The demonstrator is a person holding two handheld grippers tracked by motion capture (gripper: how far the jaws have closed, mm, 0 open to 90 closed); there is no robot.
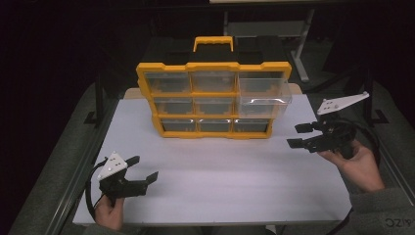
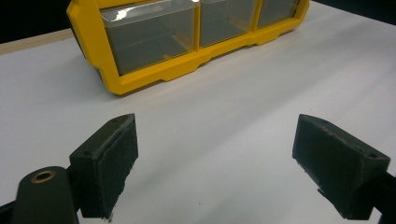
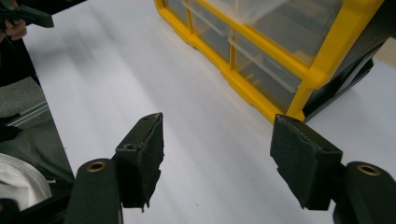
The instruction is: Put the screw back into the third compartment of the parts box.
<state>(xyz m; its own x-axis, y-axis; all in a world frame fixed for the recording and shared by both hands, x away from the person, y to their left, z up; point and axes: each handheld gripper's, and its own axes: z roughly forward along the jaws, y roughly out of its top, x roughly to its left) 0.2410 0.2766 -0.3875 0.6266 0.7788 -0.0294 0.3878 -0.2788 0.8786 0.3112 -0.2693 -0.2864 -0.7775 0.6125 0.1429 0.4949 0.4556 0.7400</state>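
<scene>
Both claws open, empty; right claw (image 1: 299, 135) nr organizer's (image 1: 214, 88) pulled-out drawer (image 1: 264, 93)

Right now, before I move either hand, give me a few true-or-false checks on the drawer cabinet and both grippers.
1. The yellow drawer cabinet stands upright on the white table. True.
2. Every drawer is pushed in flush. False: the clear drawer at the upper right sticks out toward the person.
3. The left gripper is shut on a drawer. False: its jaws are spread open over bare table, apart from the cabinet.
4. The right gripper is open and holds nothing. True.
5. The cabinet has a yellow carry handle on top. True.
</scene>
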